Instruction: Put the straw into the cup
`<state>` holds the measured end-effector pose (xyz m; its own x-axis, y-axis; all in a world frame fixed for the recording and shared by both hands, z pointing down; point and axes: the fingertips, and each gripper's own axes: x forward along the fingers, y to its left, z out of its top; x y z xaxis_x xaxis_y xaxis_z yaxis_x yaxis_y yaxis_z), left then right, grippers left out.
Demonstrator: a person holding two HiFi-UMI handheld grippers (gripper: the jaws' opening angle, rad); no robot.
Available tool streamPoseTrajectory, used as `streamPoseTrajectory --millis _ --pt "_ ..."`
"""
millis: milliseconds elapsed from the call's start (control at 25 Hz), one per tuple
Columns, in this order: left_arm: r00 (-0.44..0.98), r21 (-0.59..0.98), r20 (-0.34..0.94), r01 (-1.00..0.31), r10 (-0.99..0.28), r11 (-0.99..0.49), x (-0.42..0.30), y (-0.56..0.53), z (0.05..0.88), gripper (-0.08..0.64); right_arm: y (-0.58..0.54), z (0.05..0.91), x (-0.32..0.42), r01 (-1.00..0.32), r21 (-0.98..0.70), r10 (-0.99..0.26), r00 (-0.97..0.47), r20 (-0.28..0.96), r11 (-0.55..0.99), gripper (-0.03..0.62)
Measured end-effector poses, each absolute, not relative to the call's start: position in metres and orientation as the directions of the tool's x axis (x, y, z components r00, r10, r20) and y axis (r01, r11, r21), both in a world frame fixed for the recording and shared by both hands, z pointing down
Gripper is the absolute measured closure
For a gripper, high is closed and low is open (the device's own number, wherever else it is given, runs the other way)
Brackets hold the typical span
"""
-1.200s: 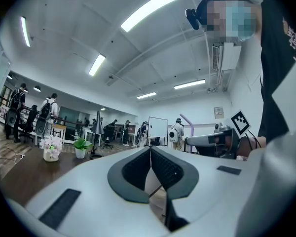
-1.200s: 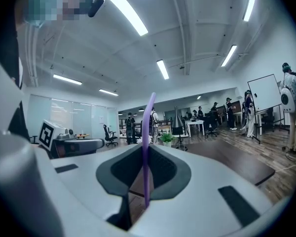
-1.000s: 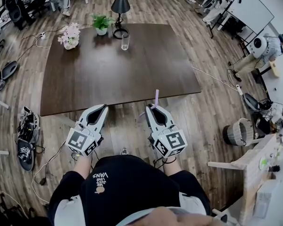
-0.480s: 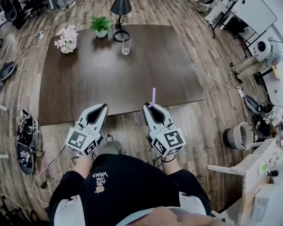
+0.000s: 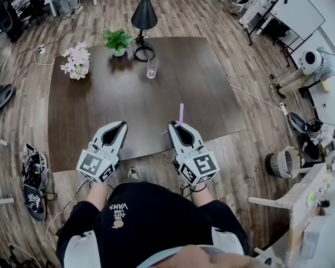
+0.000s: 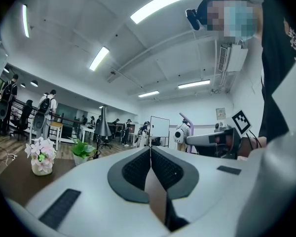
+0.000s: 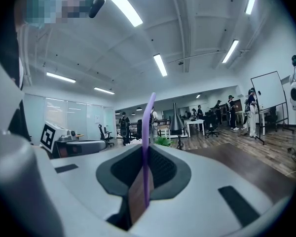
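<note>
Right gripper (image 5: pixel 177 127): clenched on the purple straw (image 5: pixel 181 114), which stands upright above the jaws, over the near edge of the worktop (image 5: pixel 100 110). The straw's lower end is hidden between the pads.
Left gripper (image 5: pixel 119 128): jaws pressed together, nothing between them.
Cup (image 5: pixel 152 67): clear glass, upright at the worktop's far side, well apart from the straw. It is near the lamp (image 5: pixel 144 15), whose top is cut off.
</note>
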<state>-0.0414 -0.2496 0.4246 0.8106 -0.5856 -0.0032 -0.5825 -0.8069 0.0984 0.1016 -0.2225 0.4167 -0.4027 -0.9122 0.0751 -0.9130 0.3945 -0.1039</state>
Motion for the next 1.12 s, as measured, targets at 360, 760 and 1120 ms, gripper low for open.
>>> streamPoseTrajectory --millis 360,760,1120 --pt "0.843 0.102 -0.006 -0.534 -0.537 -0.839 -0.049 -0.303 0.425 0.543 -0.273 0.415 0.085 -0.928 -0.111 -0.929 -0.363 0.066 0.355 0.548" --pt "0.845 0.128 0.006 -0.531 -0.535 -0.838 -0.032 -0.350 0.437 0.545 -0.323 0.422 0.101 -0.930 -0.113 -0.929 -0.360 0.089 0.350 0.548" --pt "0.825 0.104 0.014 -0.564 -0.565 -0.819 0.003 -0.415 0.434 0.543 -0.400 0.423 0.129 -0.905 -0.116 -0.904 -0.419 0.083 0.409 0.548"
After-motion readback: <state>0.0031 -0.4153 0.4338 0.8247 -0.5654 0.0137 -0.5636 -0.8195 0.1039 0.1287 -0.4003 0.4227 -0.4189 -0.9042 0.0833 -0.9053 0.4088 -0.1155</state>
